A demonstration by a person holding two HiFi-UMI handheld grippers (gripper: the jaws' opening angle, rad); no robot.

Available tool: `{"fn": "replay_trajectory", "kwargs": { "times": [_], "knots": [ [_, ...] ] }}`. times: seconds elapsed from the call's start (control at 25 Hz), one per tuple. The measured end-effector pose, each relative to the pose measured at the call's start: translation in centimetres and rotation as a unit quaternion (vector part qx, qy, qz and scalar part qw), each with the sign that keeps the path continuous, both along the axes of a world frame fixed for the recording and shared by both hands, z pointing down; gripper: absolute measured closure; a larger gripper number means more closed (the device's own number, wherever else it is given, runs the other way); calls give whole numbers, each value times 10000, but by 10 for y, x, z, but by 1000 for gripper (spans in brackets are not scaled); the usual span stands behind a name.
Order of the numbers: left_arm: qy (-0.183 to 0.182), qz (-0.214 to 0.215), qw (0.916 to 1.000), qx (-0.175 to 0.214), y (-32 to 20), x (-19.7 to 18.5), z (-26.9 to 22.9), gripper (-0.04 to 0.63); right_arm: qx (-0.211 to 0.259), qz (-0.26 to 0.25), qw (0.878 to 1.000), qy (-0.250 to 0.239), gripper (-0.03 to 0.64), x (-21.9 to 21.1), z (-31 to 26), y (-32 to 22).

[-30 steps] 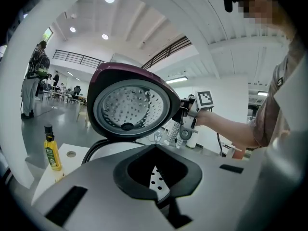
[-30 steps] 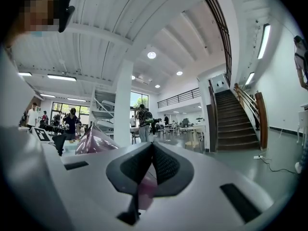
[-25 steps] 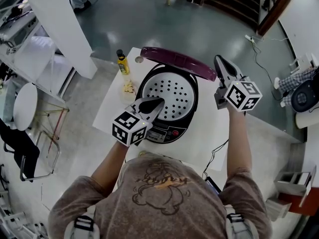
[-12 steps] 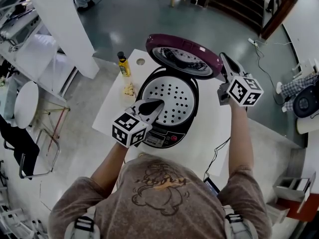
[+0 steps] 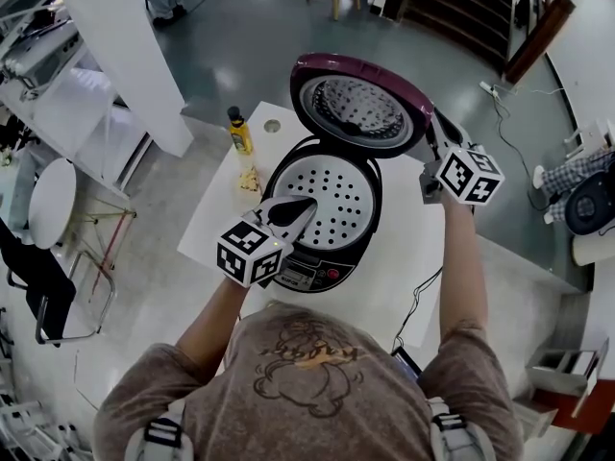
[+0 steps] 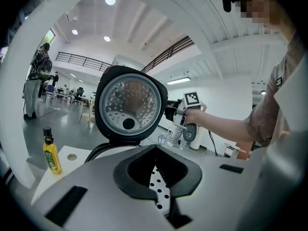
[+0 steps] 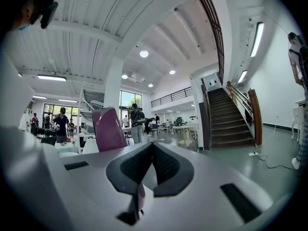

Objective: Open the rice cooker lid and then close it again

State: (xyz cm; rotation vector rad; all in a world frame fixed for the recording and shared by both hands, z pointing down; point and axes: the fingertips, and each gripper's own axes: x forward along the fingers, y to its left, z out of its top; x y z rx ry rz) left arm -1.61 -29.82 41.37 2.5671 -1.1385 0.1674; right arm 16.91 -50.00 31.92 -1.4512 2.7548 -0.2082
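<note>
A black rice cooker point(image 5: 309, 262) stands on the white table point(image 5: 408, 272), and its perforated inner plate point(image 5: 336, 192) is exposed. Its purple lid point(image 5: 357, 104) stands raised at the back with the silver inner face toward me; the left gripper view shows that lid point(image 6: 131, 105) upright. My left gripper point(image 5: 306, 203) hovers shut over the cooker's front rim, holding nothing. By the lid's right edge my right gripper point(image 5: 435, 129) is shut, its tips partly hidden behind the lid. In the right gripper view the lid point(image 7: 109, 129) rises just left of the jaws.
A yellow bottle point(image 5: 238, 131) and a small pale scrap point(image 5: 250, 174) sit on the table's left side. A black cable point(image 5: 420, 294) trails off the right front. A white pillar point(image 5: 125, 46) and a chair point(image 5: 48, 286) stand on the left, stairs far right.
The lid has swung up and back: it showed edge-on, now its inner face shows. My right gripper shifted a little beside the lid's edge. The left gripper stayed put.
</note>
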Motion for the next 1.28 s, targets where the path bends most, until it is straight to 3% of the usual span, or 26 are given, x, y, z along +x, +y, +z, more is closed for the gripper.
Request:
{"fn": "replay_trajectory", "kwargs": {
  "times": [0.48,0.8,1.0,1.28],
  "knots": [
    [30,-10,10000,-26,5,0,-1,575,360,-271,9990,63,614,8,-14,12],
    [149,84,9998,-65,10,9,-1,575,666,-267,9971,-255,610,31,-33,29],
    [174,133,9997,-74,16,14,-1,575,802,-475,9948,-415,549,31,-43,43],
    [216,128,9996,-102,24,14,-1,575,888,-939,9910,-347,387,13,-45,56]
  ]
}}
